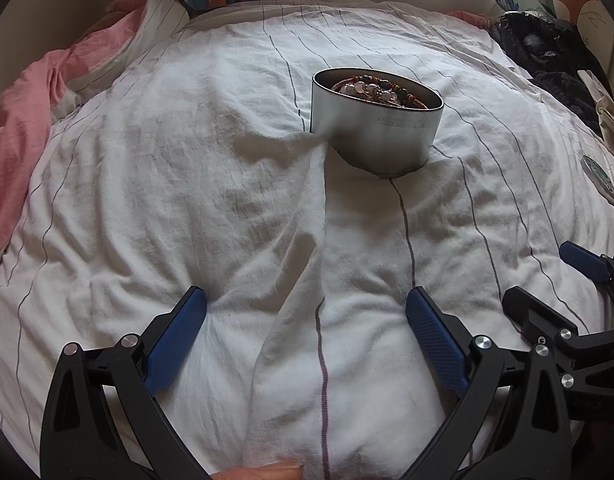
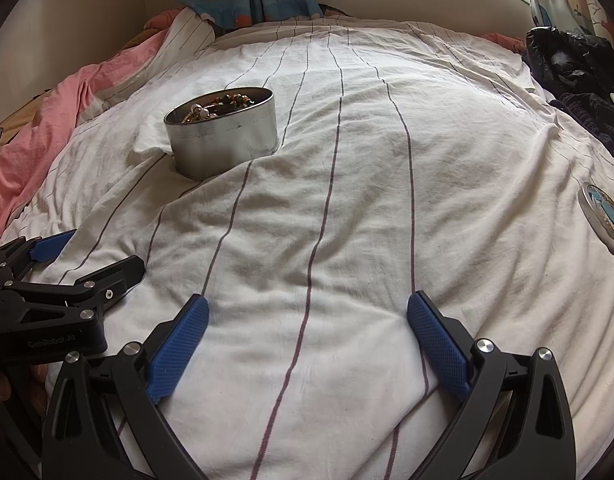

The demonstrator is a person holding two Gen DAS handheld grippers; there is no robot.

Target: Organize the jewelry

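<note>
Both cameras sit low over the striped sheet (image 1: 211,184), side by side, facing up the bed. They share the tin (image 1: 377,120): near, at one o'clock for the left view; further off, at eleven o'clock for the right.

tin base (image 1: 381,148): its left foot is tucked behind a fold of sheet (image 1: 243,184).
beads (image 1: 381,90): a heap, only the top shows over the rim; single pieces too small to tell apart.
lid (image 2: 605,216): cut by the right edge; its picture is unclear.
dark pile (image 2: 575,68): can't tell what it is.
finger (image 1: 263,472): cut by the bottom edge.
</note>
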